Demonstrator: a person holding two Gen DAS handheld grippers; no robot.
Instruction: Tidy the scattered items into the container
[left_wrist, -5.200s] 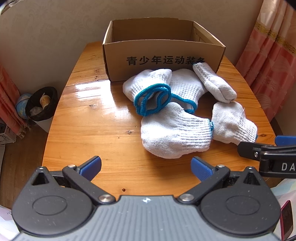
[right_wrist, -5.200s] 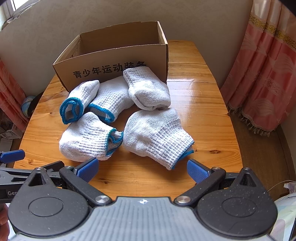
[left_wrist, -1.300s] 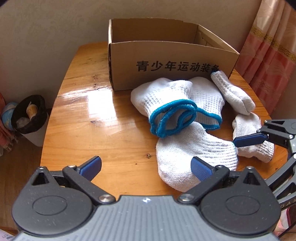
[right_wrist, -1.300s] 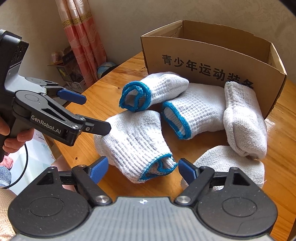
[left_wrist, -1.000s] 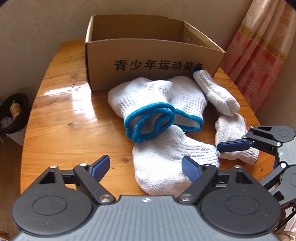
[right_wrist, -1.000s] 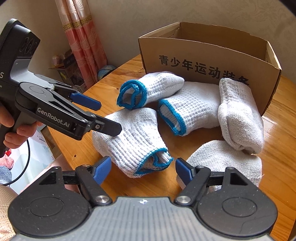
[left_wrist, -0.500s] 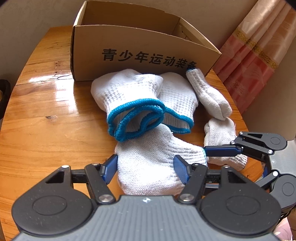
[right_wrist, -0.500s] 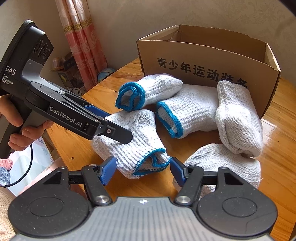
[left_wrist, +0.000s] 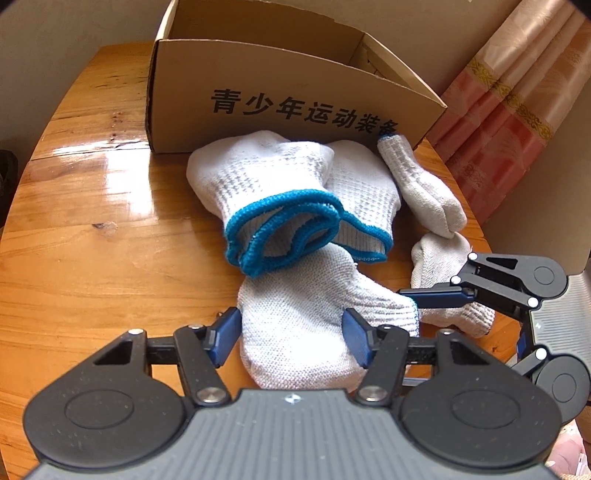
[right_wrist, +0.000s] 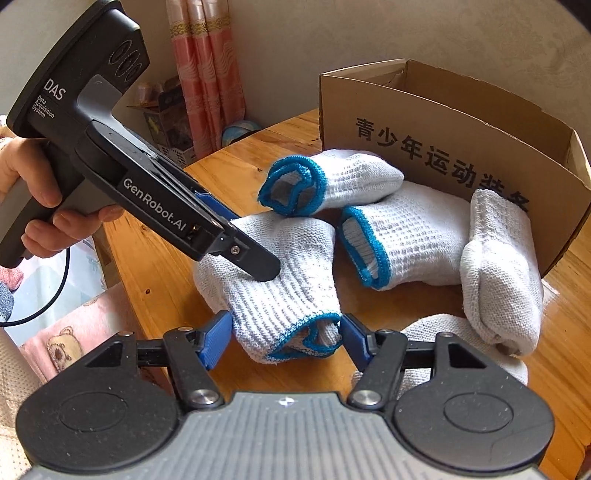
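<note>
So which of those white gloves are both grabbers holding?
The nearest glove, lying closest to the table's front edge: the left gripper and right gripper pinch its opposite ends.

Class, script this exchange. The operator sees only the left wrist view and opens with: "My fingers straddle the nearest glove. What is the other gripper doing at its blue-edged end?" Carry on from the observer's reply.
Observer: The right gripper has just been closing. Its fingers flank the open cuff of the nearest glove, pads against the fabric.
Operator: How does my left gripper look from that side?
Observer: It has just been closing too, with the glove between its fingers. One black fingertip presses down into the knit.
Operator: Anything behind my camera?
Observer: A hand grips the left gripper's handle.
</note>
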